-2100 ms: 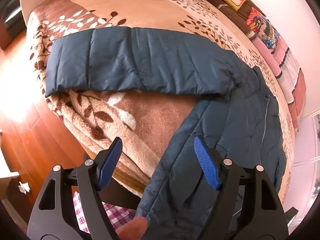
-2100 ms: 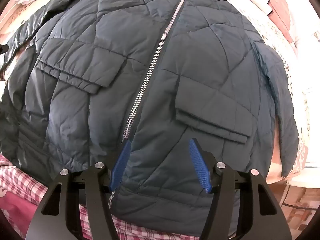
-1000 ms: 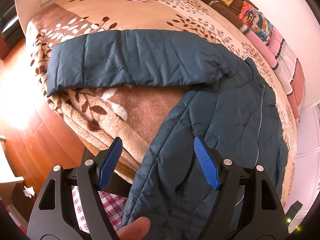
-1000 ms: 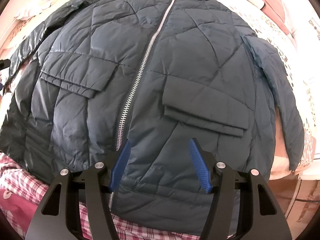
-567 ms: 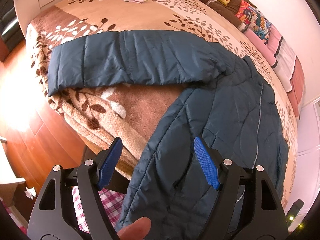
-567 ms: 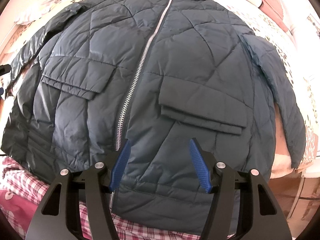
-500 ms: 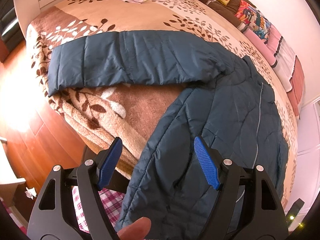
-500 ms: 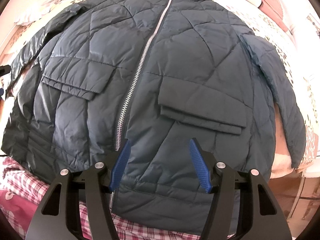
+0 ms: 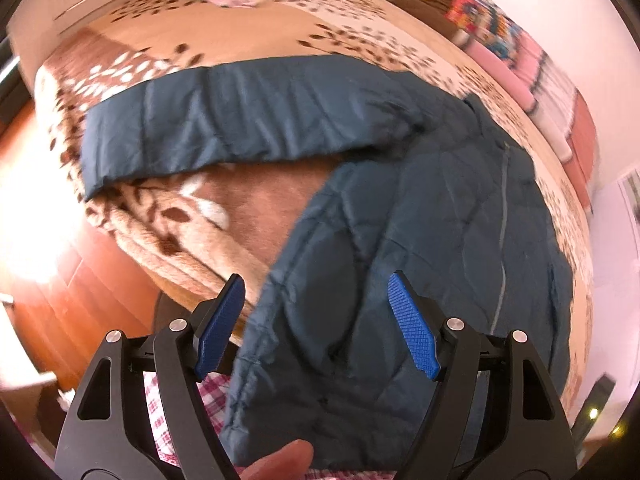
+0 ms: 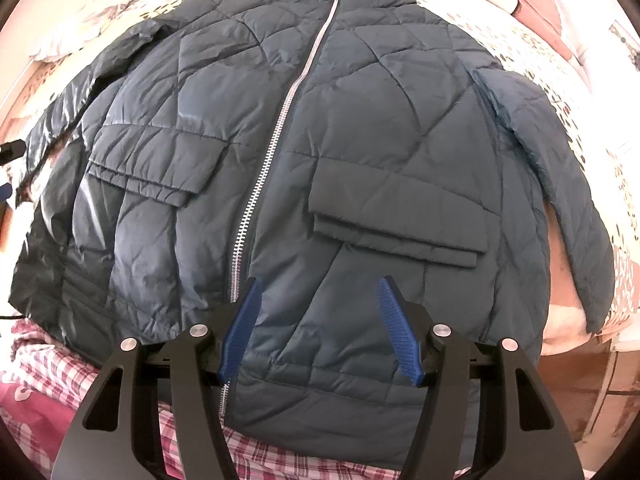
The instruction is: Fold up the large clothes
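Observation:
A dark blue quilted jacket (image 10: 360, 128) lies front up and zipped on the bed, its hem hanging toward me. Its silver zipper (image 10: 280, 120) runs up the middle between two flap pockets. One sleeve (image 9: 240, 116) is spread out sideways across the blanket in the left wrist view; the other sleeve (image 10: 560, 184) lies along the right side. My left gripper (image 9: 316, 324) is open and empty over the jacket's lower left edge (image 9: 400, 260). My right gripper (image 10: 318, 328) is open and empty over the hem, just right of the zipper.
The bed is covered by a brown and beige leaf-patterned blanket (image 9: 180, 216). Pillows and folded bedding (image 9: 520, 52) lie along the far side. An orange wooden floor (image 9: 60, 280) lies left of the bed. A pink checked cloth (image 10: 60, 380) shows below the hem.
Both views have pulled back a little from the jacket, so more of it shows. The left wrist view is now blurred by motion. Both grippers stayed open.

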Tool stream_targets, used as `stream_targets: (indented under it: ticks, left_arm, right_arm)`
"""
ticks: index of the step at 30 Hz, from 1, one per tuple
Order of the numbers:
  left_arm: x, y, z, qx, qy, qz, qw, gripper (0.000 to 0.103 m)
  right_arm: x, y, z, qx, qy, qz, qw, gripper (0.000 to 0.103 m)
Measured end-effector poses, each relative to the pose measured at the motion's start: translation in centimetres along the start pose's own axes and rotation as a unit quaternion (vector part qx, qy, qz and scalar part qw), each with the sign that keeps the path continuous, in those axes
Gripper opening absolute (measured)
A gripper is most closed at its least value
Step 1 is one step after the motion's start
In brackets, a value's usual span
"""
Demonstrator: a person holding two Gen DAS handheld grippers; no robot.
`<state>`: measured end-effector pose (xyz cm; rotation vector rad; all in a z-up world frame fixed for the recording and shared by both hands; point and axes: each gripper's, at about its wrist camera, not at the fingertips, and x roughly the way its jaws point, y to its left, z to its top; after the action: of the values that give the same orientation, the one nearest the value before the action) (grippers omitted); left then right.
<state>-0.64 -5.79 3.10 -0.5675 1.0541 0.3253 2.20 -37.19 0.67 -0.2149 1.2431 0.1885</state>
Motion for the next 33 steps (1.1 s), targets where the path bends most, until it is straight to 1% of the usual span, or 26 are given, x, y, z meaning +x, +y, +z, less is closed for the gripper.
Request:
stream_targets:
  ticks: [4, 8, 10, 12, 15, 21, 25, 28, 33]
  left_arm:
    - [-0.2, -2.2, -0.8, 0.051, 0.004, -0.017, 0.9985, 0.074]
    - [-0.5, -4.9, -1.6, 0.105, 0.002, -0.028, 0.9940, 0.074]
    - [-0.7, -6.4, -2.1, 0.136, -0.004, -0.030, 0.9903, 0.074]
    - [-0.9, -8.4, -2.7, 0.171, -0.011, -0.034, 0.9847, 0.074]
    - [-0.9, -11.0, -3.4, 0.206, -0.019, -0.033, 0.9778, 0.074]
    - [-1.1, -15.1, -4.3, 0.250, -0.038, -0.030, 0.9671, 0.074]
    - [-1.1, -17.2, -5.1, 0.275, -0.045, -0.029, 0.9598, 0.074]
    - [-1.2, -18.3, -5.4, 0.285, -0.054, -0.026, 0.9567, 0.074]
    - [-1.1, -19.8, -6.3, 0.296, -0.055, -0.020, 0.9533, 0.074]
  right_arm:
    - [-0.6, -0.6, 0.2, 0.003, -0.011, 0.001, 1.000, 0.061]
    - [-1.4, -1.0, 1.1, 0.010, -0.024, 0.010, 1.000, 0.061]
    - [-2.0, -1.2, 1.6, 0.018, -0.033, 0.018, 0.999, 0.061]
    - [-2.7, -1.2, 2.3, 0.025, -0.045, 0.028, 0.998, 0.061]
    - [-3.7, -1.0, 3.0, 0.030, -0.062, 0.035, 0.997, 0.061]
    - [-4.6, -1.2, 3.2, 0.050, -0.085, 0.030, 0.995, 0.064]
    - [-4.9, -2.0, 3.2, 0.076, -0.097, 0.029, 0.992, 0.064]
    - [-5.1, -2.9, 3.1, 0.093, -0.110, 0.019, 0.989, 0.064]
    - [-5.0, -4.4, 2.1, 0.127, -0.120, 0.023, 0.984, 0.064]
